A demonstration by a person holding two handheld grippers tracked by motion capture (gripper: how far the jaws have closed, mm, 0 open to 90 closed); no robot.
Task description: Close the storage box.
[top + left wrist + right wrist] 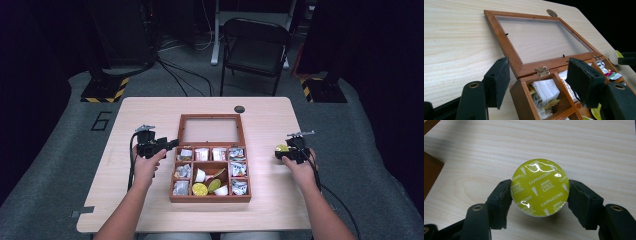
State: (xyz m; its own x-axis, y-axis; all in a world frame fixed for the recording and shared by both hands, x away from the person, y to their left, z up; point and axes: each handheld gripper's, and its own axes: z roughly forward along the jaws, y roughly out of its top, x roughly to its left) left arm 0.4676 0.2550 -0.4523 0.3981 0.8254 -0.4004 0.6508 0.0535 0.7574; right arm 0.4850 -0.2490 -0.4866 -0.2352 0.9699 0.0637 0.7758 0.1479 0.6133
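Observation:
A wooden compartment box (210, 198) lies mid-table with its glass lid (210, 129) folded flat behind it. It holds tea bags, sachets and coffee capsules (200, 189). My left gripper (171, 144) is open at the box's back-left corner (524, 87), its pads (499, 82) either side of the corner compartment of tea bags (546, 93). To the right of the box, my right gripper (280, 150) is shut on a yellow-green Dolce Gusto cappuccino capsule (539, 187), foil lid up, just above the table. From the left gripper view, that capsule (618, 53) shows at the far right.
A small black disc (239, 109) sits in the tabletop behind the lid. A black folding chair (255, 47) stands beyond the table (150, 110), with cables across the floor. Bare wood lies on both sides of the box.

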